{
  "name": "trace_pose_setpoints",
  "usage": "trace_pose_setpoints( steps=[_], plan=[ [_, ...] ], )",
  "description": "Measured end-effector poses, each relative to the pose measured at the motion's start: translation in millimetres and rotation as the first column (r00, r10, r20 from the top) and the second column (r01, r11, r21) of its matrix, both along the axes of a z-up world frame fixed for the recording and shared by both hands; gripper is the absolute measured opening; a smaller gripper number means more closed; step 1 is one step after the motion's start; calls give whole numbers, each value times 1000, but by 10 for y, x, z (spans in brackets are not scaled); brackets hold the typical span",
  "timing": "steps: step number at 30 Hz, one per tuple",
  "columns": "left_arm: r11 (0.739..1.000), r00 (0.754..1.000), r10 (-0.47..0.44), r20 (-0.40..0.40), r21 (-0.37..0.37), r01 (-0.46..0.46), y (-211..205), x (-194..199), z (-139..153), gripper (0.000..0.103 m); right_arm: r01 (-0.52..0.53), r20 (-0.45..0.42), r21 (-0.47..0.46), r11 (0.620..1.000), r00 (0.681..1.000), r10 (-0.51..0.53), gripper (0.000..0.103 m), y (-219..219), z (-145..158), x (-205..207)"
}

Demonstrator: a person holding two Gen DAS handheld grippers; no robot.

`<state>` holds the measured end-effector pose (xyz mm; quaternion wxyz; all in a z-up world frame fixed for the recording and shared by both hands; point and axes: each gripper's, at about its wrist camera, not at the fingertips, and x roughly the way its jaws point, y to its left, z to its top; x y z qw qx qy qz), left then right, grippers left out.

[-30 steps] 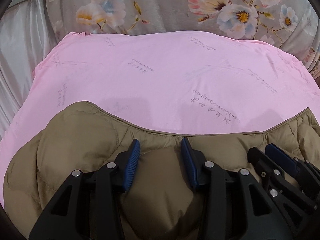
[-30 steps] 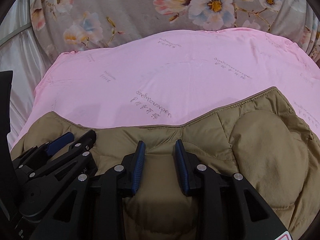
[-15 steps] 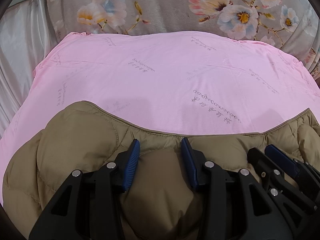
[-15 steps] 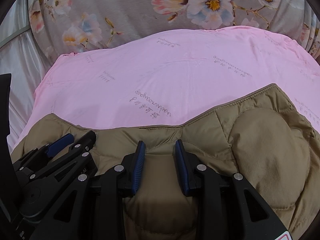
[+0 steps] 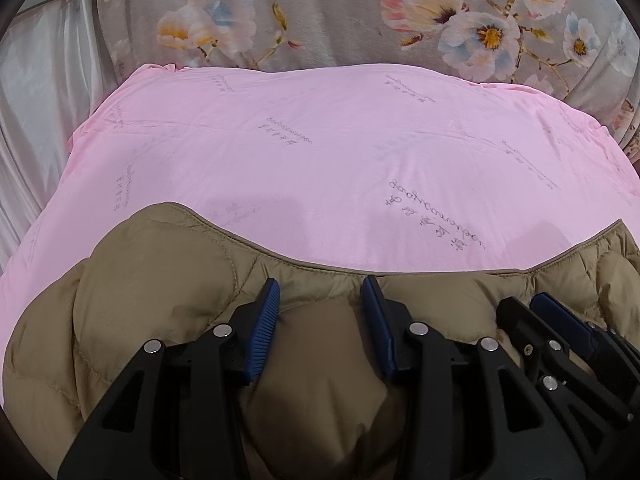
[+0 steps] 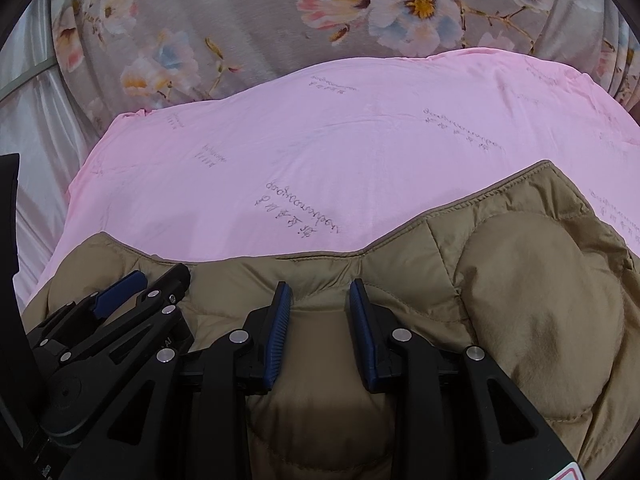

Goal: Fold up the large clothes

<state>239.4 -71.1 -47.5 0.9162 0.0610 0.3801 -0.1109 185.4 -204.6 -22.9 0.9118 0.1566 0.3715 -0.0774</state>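
I am pinching a bunched ridge of the padded jacket (image 5: 160, 280) in my left claw (image 5: 320, 300) and another in my right claw (image 6: 316, 300), side by side; pink sheet (image 5: 340, 152) ahead, folding looks barely underway.

The puffy quilted down jacket (image 5: 160, 280) is olive-brown, with a slightly darker trim along its edge. Behind the jacket, the smooth pink bed sheet (image 5: 340, 152) carries faint grey lines of script. Behind the sheet, the grey floral blanket (image 5: 320, 12) shows white, pink and pale blue flowers with yellow centres.
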Motion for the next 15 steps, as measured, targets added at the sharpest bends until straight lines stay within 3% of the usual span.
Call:
trace_pose_setpoints(
  steps=[4, 7, 9, 11, 15],
  plan=[
    [1000, 1000, -12, -5, -14, 12, 16, 17, 27, 44, -13, 7, 26, 1000, 1000, 13, 30, -42, 5, 3],
    [996, 999, -29, -34, -82, 26, 139, -14, 123, 46, -20, 27, 72, 997, 999, 18, 30, -112, 85, -118],
    [994, 998, -42, -42, -103, 37, 244, -163, 257, 46, -21, 81, 64, 998, 997, 16, 32, -72, 289, -424],
    [994, 999, -49, 6, -97, 49, 419, -432, 429, 46, -31, 126, 44, 999, 992, 25, 33, 15, 482, -746],
    [993, 997, -60, 52, -99, 65, 635, -872, 549, 49, -53, 144, 1, 999, 988, 52, 34, 223, 561, -1034]
  ],
)
